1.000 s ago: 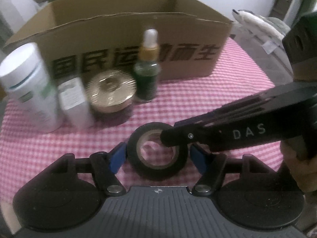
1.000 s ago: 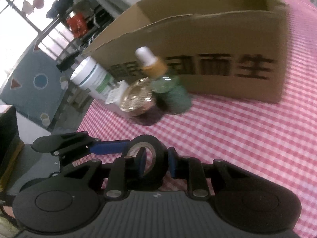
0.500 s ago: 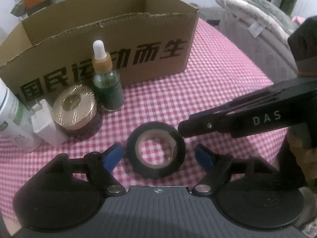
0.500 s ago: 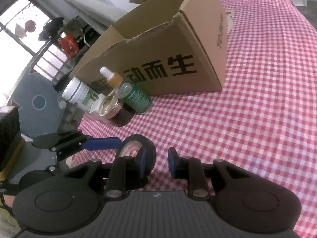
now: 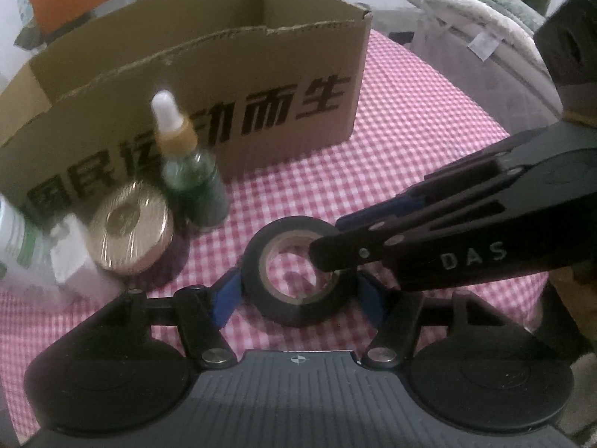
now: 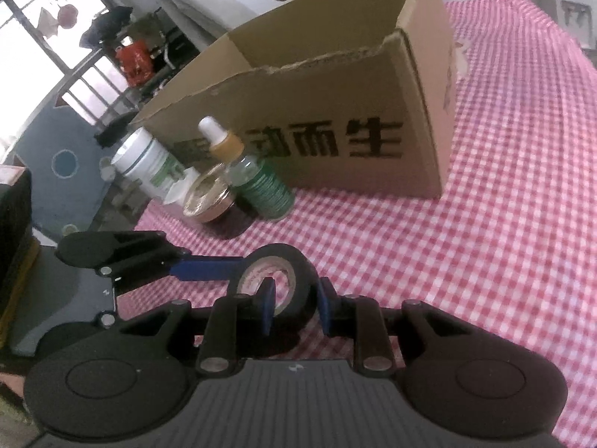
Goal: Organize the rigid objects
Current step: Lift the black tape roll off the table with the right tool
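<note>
A black tape roll sits tilted just above the checked cloth. My left gripper straddles it. Its jaws are closing and both blue pads meet the roll's outer sides. My right gripper comes in from the right. In the right wrist view the right gripper is shut on the tape roll's wall, one pad in the hole and one outside. The left gripper's blue finger touches the roll's left side; its other finger is hidden.
An open cardboard box stands behind. In front of it are a green dropper bottle, a gold-lidded jar, a small white box and a white bottle. The checked tablecloth stretches to the right.
Half a second ago the left jaws stood wide and the roll lay flat beside the right fingers. Now the left pads are back against it, and the right pads pinch its wall.
</note>
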